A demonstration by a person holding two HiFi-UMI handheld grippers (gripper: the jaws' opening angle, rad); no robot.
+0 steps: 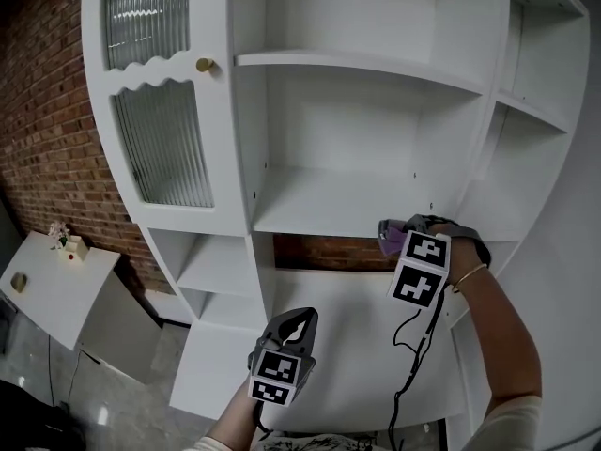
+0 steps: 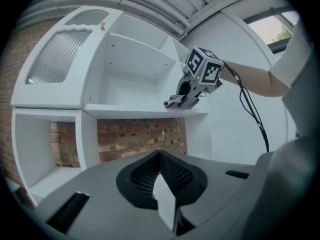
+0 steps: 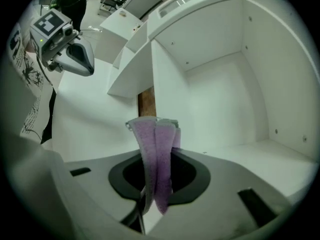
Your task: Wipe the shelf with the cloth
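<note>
Cloth (image 3: 156, 154) sits pinched in my right gripper (image 1: 399, 236) at the shelf (image 1: 319, 216) front edge; my left gripper (image 1: 296, 324), jaws together, hangs lower, farther off.

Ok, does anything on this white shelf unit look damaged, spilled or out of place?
Nothing stands out. The shelf looks bare and level; the right tool pinches the folded purple cloth at its front edge. Brick wall shows just below it, nothing broken.
</note>
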